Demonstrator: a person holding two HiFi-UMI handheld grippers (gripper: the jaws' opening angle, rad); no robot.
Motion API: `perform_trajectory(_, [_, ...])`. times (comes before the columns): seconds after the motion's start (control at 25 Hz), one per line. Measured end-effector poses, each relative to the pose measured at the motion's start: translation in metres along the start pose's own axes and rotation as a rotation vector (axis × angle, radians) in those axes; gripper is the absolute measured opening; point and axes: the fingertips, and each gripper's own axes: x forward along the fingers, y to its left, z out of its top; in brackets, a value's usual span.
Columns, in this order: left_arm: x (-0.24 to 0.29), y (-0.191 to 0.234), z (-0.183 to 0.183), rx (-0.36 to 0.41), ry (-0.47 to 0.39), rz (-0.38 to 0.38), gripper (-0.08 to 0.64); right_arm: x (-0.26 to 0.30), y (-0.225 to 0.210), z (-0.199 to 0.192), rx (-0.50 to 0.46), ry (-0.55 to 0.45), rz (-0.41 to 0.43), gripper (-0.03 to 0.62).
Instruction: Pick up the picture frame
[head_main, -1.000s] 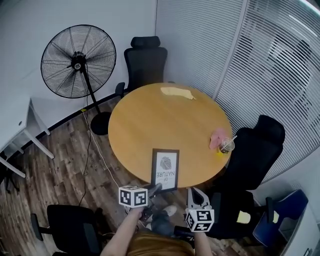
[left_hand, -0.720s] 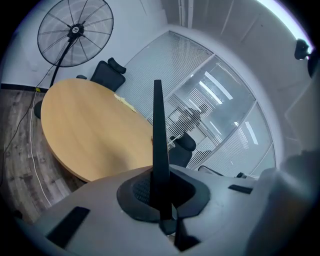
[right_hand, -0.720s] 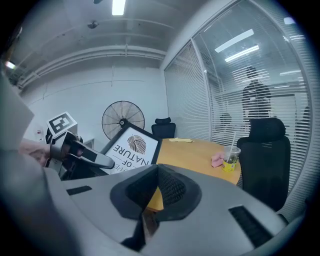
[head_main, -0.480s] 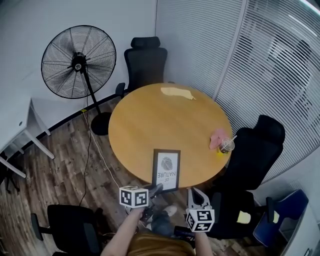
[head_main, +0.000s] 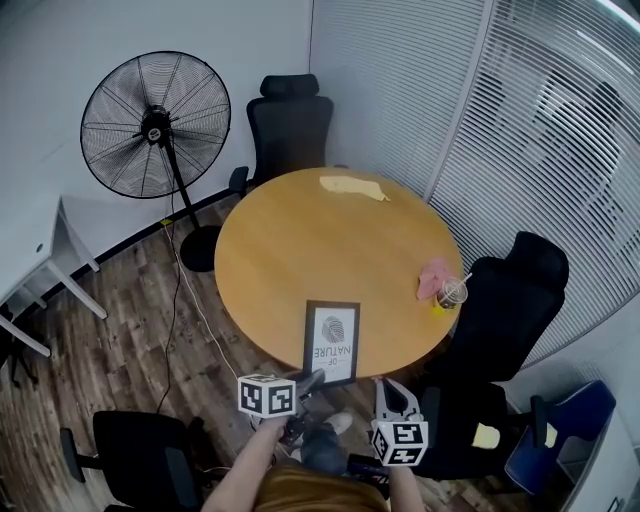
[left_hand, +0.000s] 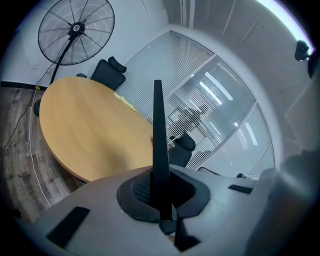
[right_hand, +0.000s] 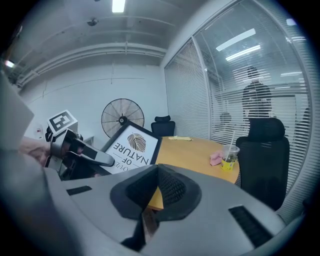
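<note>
The picture frame (head_main: 332, 340), black-edged with a white leaf print, is tilted over the near edge of the round wooden table (head_main: 300, 250). My left gripper (head_main: 308, 382) is shut on its lower edge. In the left gripper view the frame (left_hand: 158, 135) shows edge-on as a thin black blade clamped in the left gripper (left_hand: 161, 202). The right gripper (head_main: 386, 390) hangs just right of the frame, apart from it, shut with nothing held. The right gripper view shows the frame (right_hand: 131, 145) leaning up left of the right gripper (right_hand: 155, 192), beside the left gripper (right_hand: 82, 150).
A plastic cup with a straw (head_main: 452, 293) and a pink cloth (head_main: 436, 275) sit at the table's right edge, a yellow cloth (head_main: 352, 186) at the far side. Black office chairs (head_main: 290, 120) (head_main: 515, 290) (head_main: 150, 455) ring the table. A standing fan (head_main: 155, 125) is at the left.
</note>
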Motion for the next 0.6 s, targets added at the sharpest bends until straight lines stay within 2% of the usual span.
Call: perform_trajectory(0.6, [0.0013,0.0003,0.002,-0.008,-0.005,-0.007,0.035,0.0011,0.0012,0.0002,0.005,-0.005,0.013,0.014])
